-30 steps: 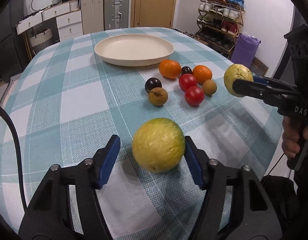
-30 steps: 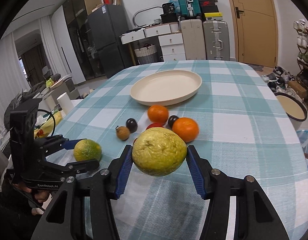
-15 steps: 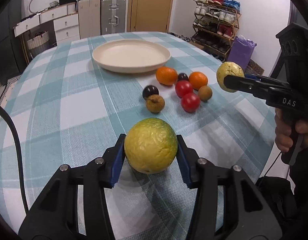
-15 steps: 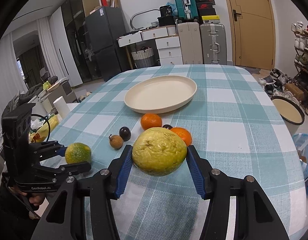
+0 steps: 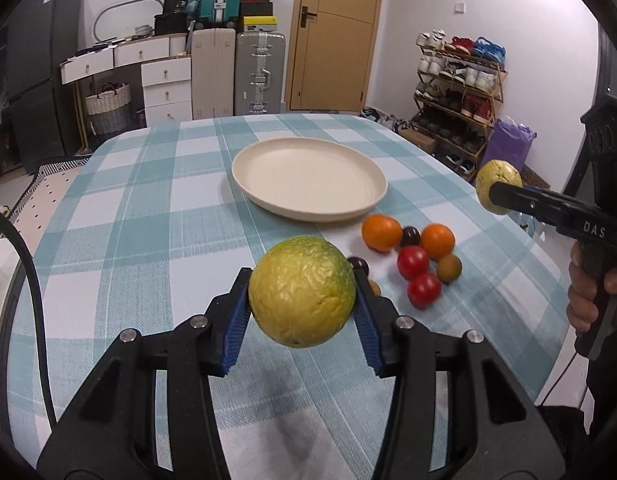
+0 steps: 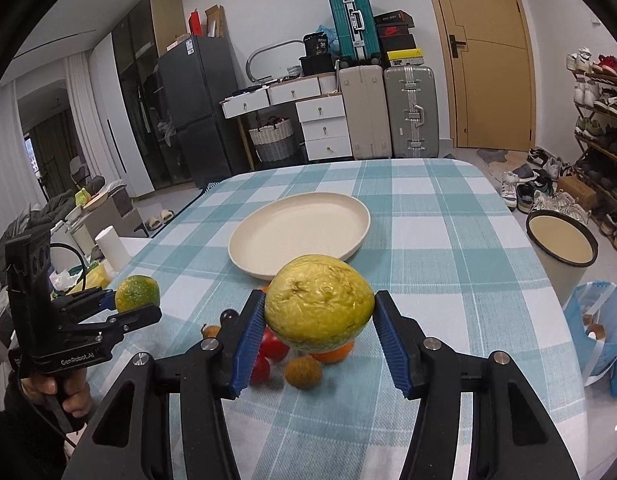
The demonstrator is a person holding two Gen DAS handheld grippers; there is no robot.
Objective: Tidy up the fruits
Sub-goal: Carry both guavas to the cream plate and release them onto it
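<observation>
Both grippers were loaded and clear of the table, pointed at the plate (image 5: 360, 184). My read: two-handed carry, one big fruit per hand, to be set down in the plate.

Left gripper (image 5: 302, 312) was clamped on the green-yellow citrus (image 5: 302, 290), blue pads (image 5: 238, 316) squeezing it at 9 and 3 o'clock across its widest part. That looked like the sensible hold for a round fruit, as it can't roll out forward. The fruit hung above the cloth with its shadow showing on the table below.

Right gripper (image 6: 318, 322) was closed on the yellow fruit (image 6: 319, 302) the same way, with pads on both flanks and the fruit off the table.

Looks:
- Citrus: near-spherical, pebbled rind, mostly yellow, with green along the top and right edge.
- Yellow fruit: slightly flattened, paler, wrinkled, with brown scarring on top and a green tinge low at the right.

Places, from the left wrist view:
- The plate was cream and held nothing, at 12 o'clock from the held citrus.
- Small fruit pile (image 5: 412, 256) sat on the checked tablecloth (image 5: 128, 220) at about 2 o'clock from the citrus, just short of the plate rim: two oranges, two red ones, brown and dark ones.
- The yellow fruit was at 2 to 3 o'clock, well apart from the citrus.

The pile was probably left for later so that the bulky fruit would go in first.
</observation>
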